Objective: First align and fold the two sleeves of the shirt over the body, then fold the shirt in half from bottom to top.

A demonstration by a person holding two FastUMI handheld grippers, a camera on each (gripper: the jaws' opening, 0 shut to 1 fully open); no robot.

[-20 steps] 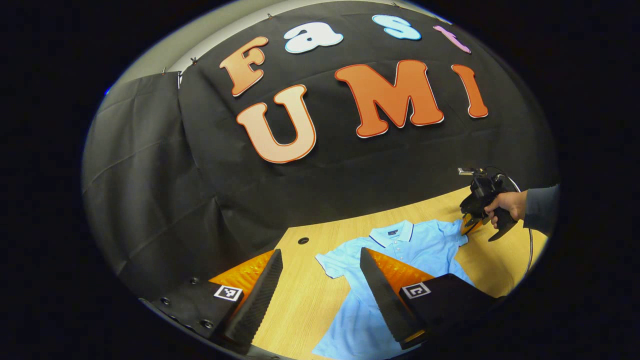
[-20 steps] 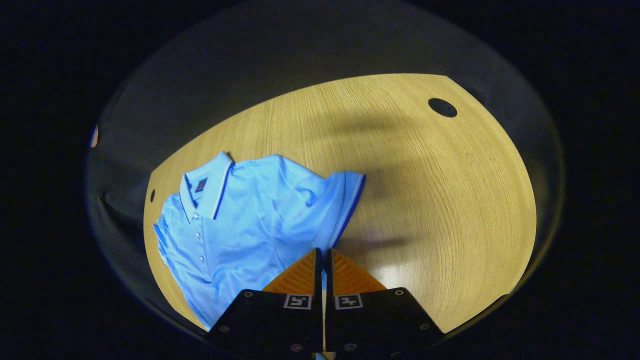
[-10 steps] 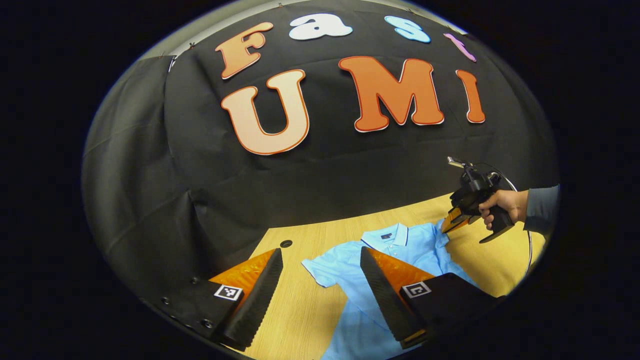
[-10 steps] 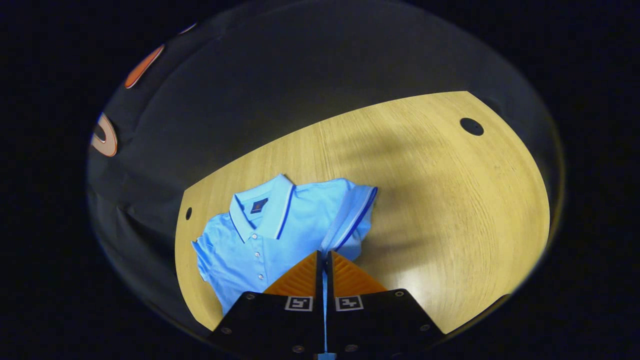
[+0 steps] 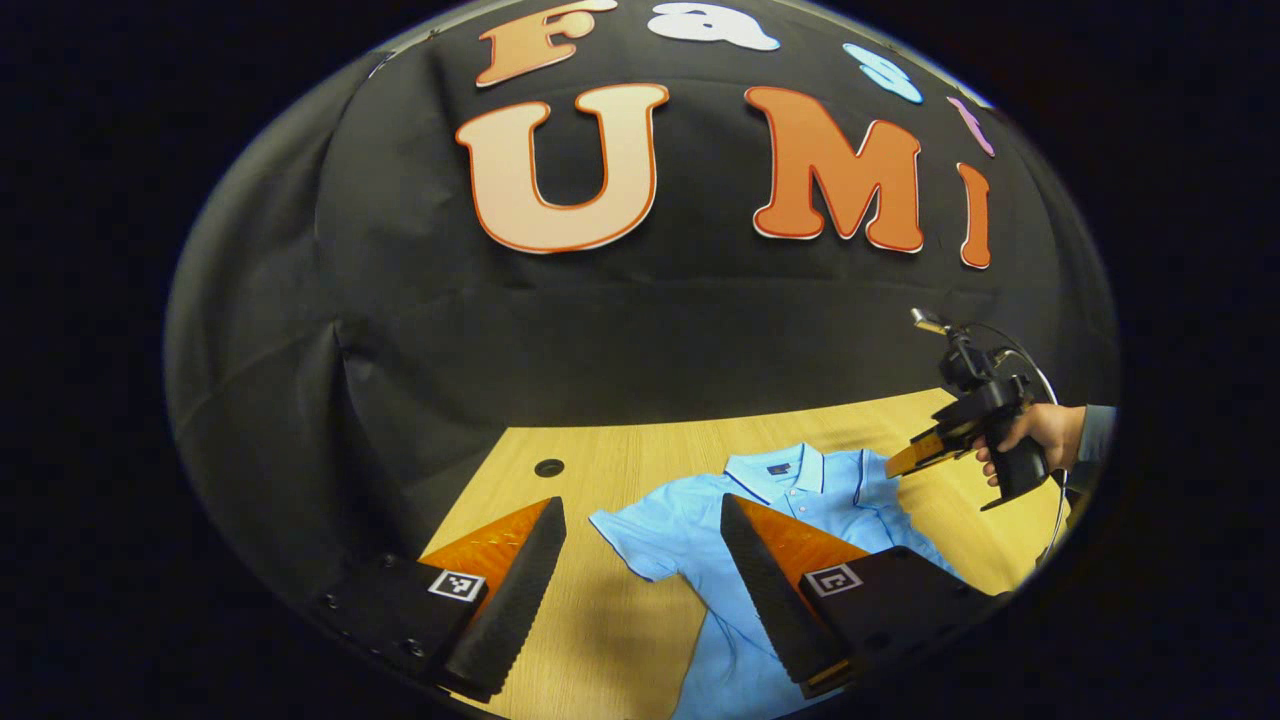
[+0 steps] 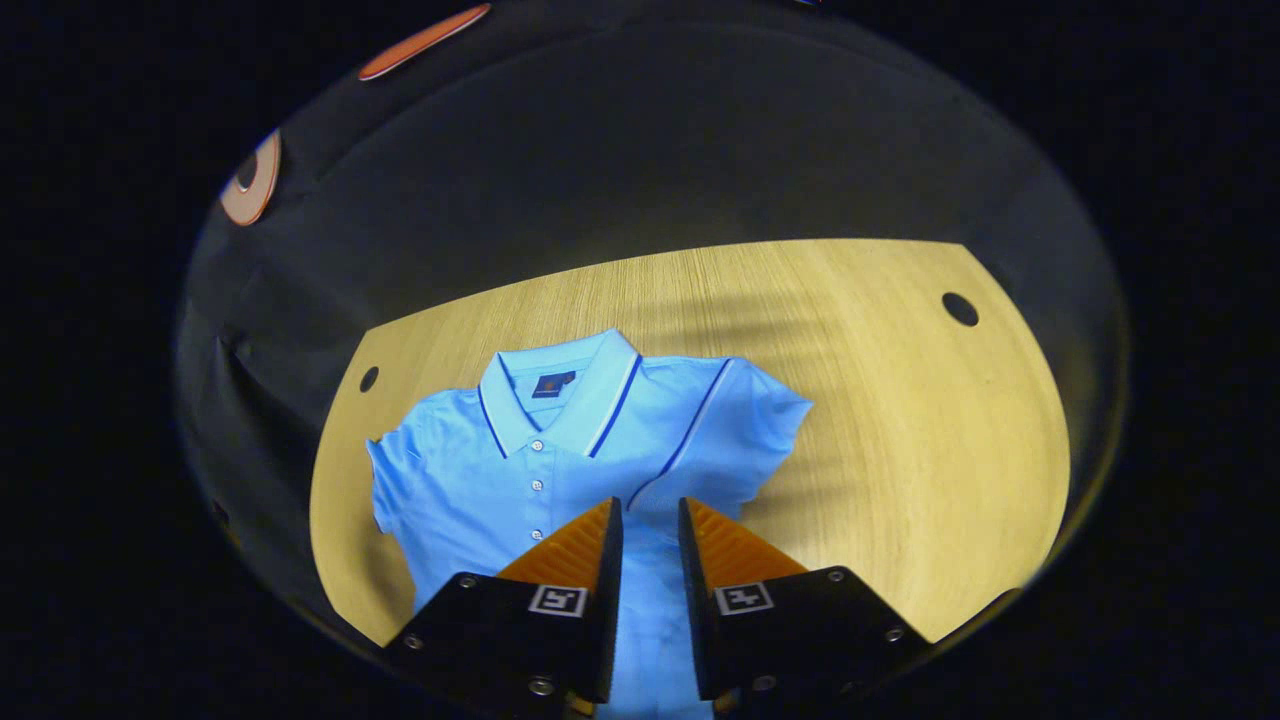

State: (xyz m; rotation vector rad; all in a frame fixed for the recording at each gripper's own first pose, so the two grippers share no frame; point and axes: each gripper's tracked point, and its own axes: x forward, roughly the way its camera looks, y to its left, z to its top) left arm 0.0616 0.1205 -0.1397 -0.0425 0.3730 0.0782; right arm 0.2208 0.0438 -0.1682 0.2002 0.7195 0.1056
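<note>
Shirt (image 6: pixel 560 470) lies flat below right tool (image 6: pixel 650 520).

The right gripper (image 6: pixel 650 515) has let go of the sleeve (image 6: pixel 730 430), now folded over the shirt (image 6: pixel 500 480), and lifted clear.

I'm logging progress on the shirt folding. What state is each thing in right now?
shirt: flat on the table, buttoned, body not yet folded in half
right sleeve: folded over the body, released
left sleeve: spread out, not folded
left gripper: open, holding nothing, above the left sleeve
right gripper: fingers slightly parted, gripping nothing
table: bare wood around the shirt
</note>
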